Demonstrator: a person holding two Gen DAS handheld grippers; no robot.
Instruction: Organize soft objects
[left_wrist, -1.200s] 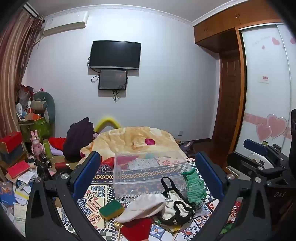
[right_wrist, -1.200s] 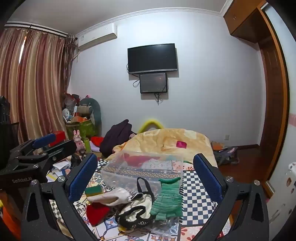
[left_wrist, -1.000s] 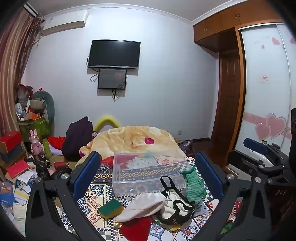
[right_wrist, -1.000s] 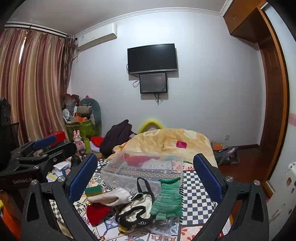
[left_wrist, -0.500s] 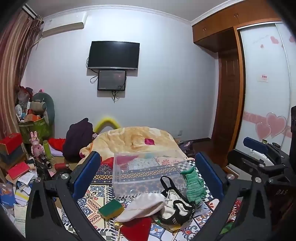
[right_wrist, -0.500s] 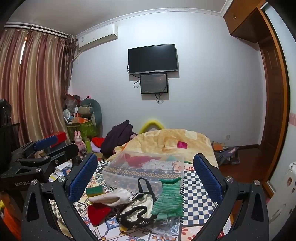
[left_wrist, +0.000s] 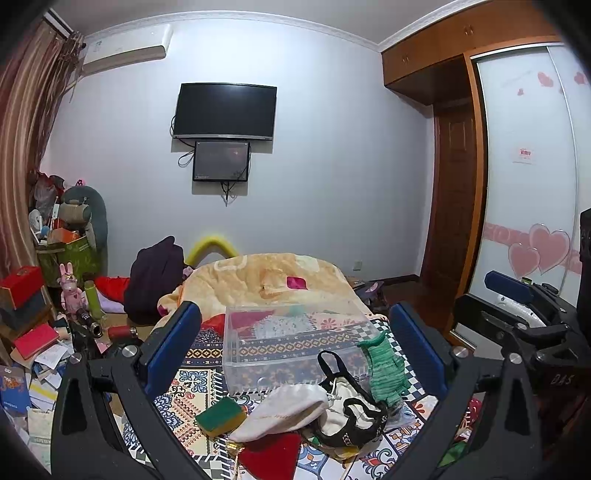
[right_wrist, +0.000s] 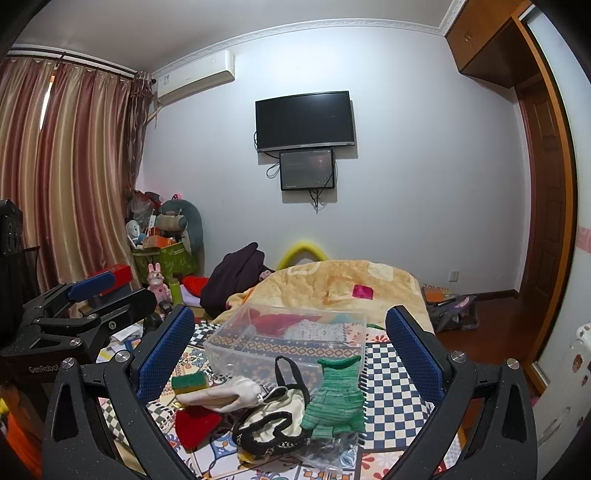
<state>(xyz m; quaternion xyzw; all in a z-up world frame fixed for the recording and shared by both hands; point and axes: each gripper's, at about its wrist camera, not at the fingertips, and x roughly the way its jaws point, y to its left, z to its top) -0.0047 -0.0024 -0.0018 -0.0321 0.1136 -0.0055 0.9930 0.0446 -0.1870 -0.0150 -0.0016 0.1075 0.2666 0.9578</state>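
Note:
A clear plastic box (left_wrist: 295, 341) (right_wrist: 284, 341) stands on the patterned bedspread. In front of it lies a pile of soft things: a green knitted piece (left_wrist: 384, 371) (right_wrist: 334, 398), a cream bag with black straps (left_wrist: 351, 410) (right_wrist: 275, 410), a white pouch (left_wrist: 284, 410) (right_wrist: 225, 395), a red cloth (left_wrist: 271, 456) (right_wrist: 195, 424) and a green-yellow sponge (left_wrist: 220, 415) (right_wrist: 189, 380). My left gripper (left_wrist: 295, 354) is open and empty above the pile. My right gripper (right_wrist: 290, 350) is open and empty too. Each gripper shows at the edge of the other's view.
A yellow blanket (left_wrist: 266, 280) and dark clothing (left_wrist: 155, 273) lie behind the box. Books, boxes and toys (left_wrist: 33, 332) clutter the floor at the left. A wardrobe with sliding doors (left_wrist: 524, 184) stands at the right. A TV (left_wrist: 225, 110) hangs on the far wall.
Both grippers stay open above the pile; the views shift only slightly. Nothing has been picked up or moved.

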